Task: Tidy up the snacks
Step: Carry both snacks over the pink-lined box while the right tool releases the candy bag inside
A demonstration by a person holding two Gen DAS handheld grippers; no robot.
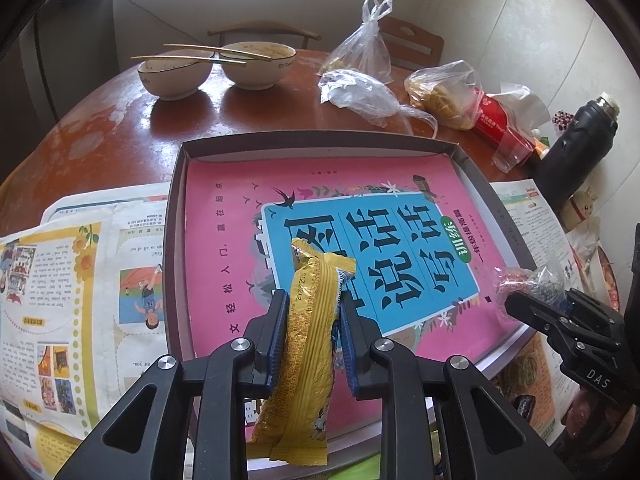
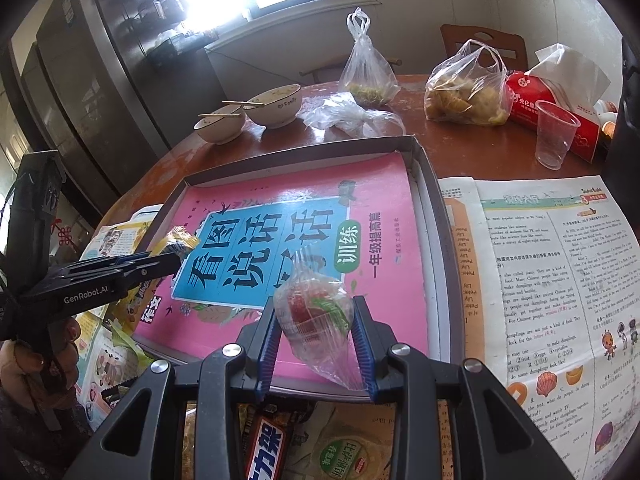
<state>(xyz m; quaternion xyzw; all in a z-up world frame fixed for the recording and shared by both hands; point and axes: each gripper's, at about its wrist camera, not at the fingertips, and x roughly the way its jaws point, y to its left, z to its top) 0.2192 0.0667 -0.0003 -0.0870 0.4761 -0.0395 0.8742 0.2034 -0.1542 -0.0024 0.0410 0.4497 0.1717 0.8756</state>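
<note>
Two snacks clamped over the empty grey cardboard tray (image 1: 176, 240): my left gripper (image 1: 312, 312) pinches a yellow foil bar (image 1: 308, 344), my right gripper (image 2: 316, 320) a clear-wrapped red candy (image 2: 308, 312); neither placed yet, more lie outside.

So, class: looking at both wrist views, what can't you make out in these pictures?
- Yellow snack packet: its print is too small to read in the left wrist view.
- Clear-wrapped sweet: glare and crinkled wrap blur what it is, right wrist view.
- Chocolate bar: cut off by the bottom edge and gripper frame.
- Bowls: contents hidden by rims.

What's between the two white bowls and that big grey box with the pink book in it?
Nothing: bare brown table separates the bowls from the box, in both wrist views.
</note>
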